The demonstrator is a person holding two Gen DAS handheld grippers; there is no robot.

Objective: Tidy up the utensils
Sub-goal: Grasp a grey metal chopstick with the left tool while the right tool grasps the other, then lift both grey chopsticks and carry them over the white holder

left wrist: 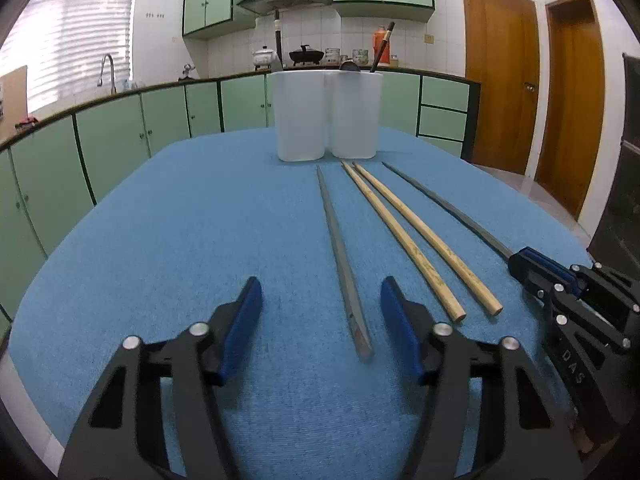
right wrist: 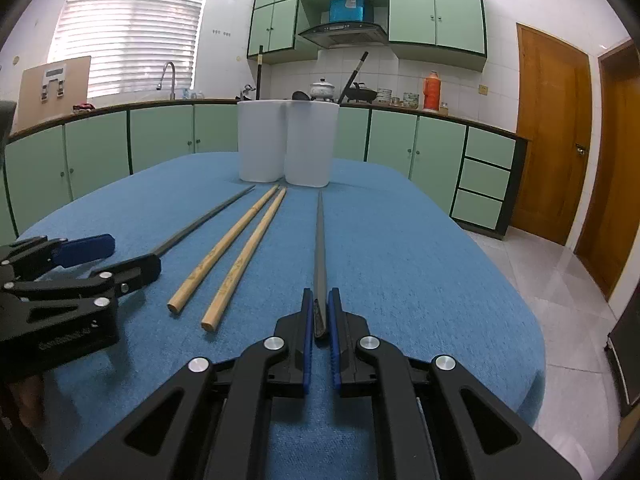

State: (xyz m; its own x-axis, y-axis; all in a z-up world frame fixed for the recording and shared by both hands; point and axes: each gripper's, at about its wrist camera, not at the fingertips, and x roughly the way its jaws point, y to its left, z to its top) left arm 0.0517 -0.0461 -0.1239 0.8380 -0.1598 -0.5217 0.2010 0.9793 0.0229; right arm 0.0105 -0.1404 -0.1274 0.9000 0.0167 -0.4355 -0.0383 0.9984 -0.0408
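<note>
- Surface (left wrist: 160,220): a rounded top covered in blue woven cloth with a fine ribbed texture; it carries everything listed below.
- Left gripper (left wrist: 321,312): black angular arms with silver rivets and two flat blue fingers (left wrist: 242,320). The fingers stand apart, released, on either side of the thick end of a chopstick and do not press on it.
- Grey chopstick, left one (left wrist: 340,252): a slim tapered rod of dull grey material, worn at its thick end, lying flat on the cloth between the left fingers, its thin tip towards the tubs.
- Wooden chopsticks (left wrist: 416,240): two round, pale tan rods with faint printed marks, lying side by side and nearly parallel, between the two grey ones. Their cut ends face the cameras.
- Grey chopstick, right one (right wrist: 319,248): the second of the grey pair, square-edged and tapered. Its thick end is clamped between the right fingers; its tip points at the tubs.
- Right gripper (right wrist: 321,312): same build as the left. Its two blue ribbed fingers are clenched tight on the grey chopstick's thick end.
- White tubs (left wrist: 326,116): two tall, smooth, matte plastic holders with rounded corners, standing upright and touching at the far end of the surface. Dark handles rise from the right one.
- Count: four chopsticks, two grey, two wooden; two tubs; two grippers.
</note>
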